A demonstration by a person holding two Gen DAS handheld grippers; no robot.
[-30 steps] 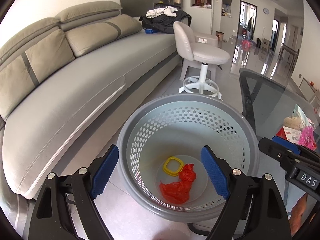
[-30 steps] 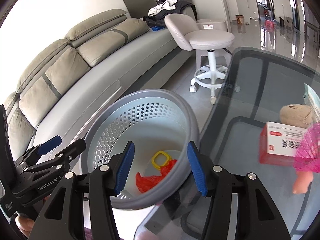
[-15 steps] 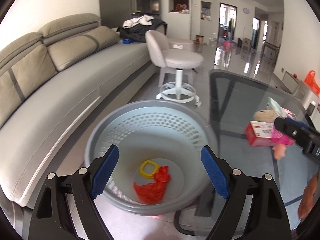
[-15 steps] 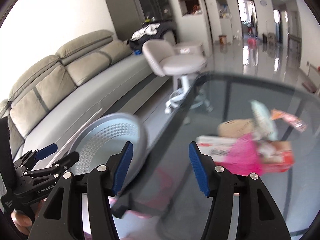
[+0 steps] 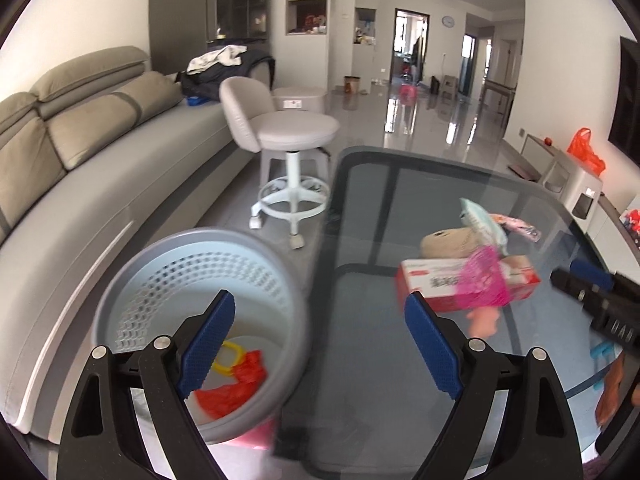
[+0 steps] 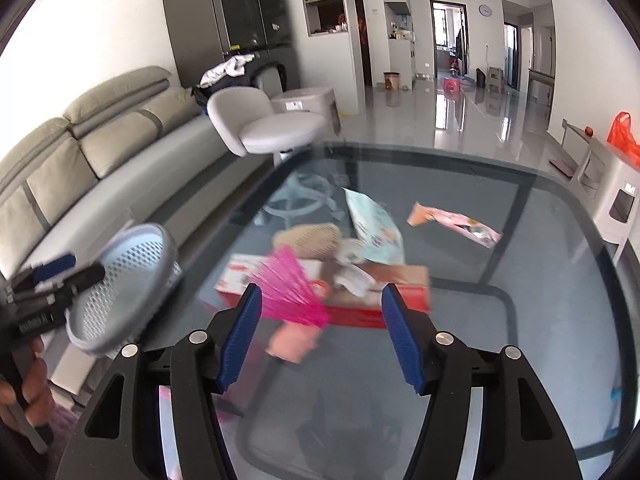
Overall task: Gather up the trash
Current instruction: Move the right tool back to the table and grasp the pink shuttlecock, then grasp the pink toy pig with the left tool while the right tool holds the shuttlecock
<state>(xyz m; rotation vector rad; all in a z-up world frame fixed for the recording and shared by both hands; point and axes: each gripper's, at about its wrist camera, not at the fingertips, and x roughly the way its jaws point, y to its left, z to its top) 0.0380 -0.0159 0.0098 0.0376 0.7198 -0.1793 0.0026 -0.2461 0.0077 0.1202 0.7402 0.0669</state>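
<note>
1. Both tools have swung away from the bin point(image 5: 200, 280) and toward the glass table point(image 5: 400, 380). A moment ago both cameras looked right down into the bin.
2. The bin sits on the floor, just beside the table. In it lie a red bag point(image 5: 236, 386) and a yellow ring point(image 5: 230, 356). So some trash is already in.
3. More trash waits on the table: a red and white box point(image 6: 360, 300), a pink net point(image 6: 286, 288) lying on the box, a pale packet point(image 6: 374, 228) and a pink wrapper point(image 6: 456, 224) a bit farther off.
4. The right gripper point(image 6: 320, 336) is opening wider. Nothing is between its blue pads. It points at the pink net and the box.
5. The left gripper point(image 5: 320, 344) is wide open and opening a little more. It holds nothing.
6. My guess: the next job is to pick up a new piece from the pile, likely the pink net, and carry it to the bin.
</note>
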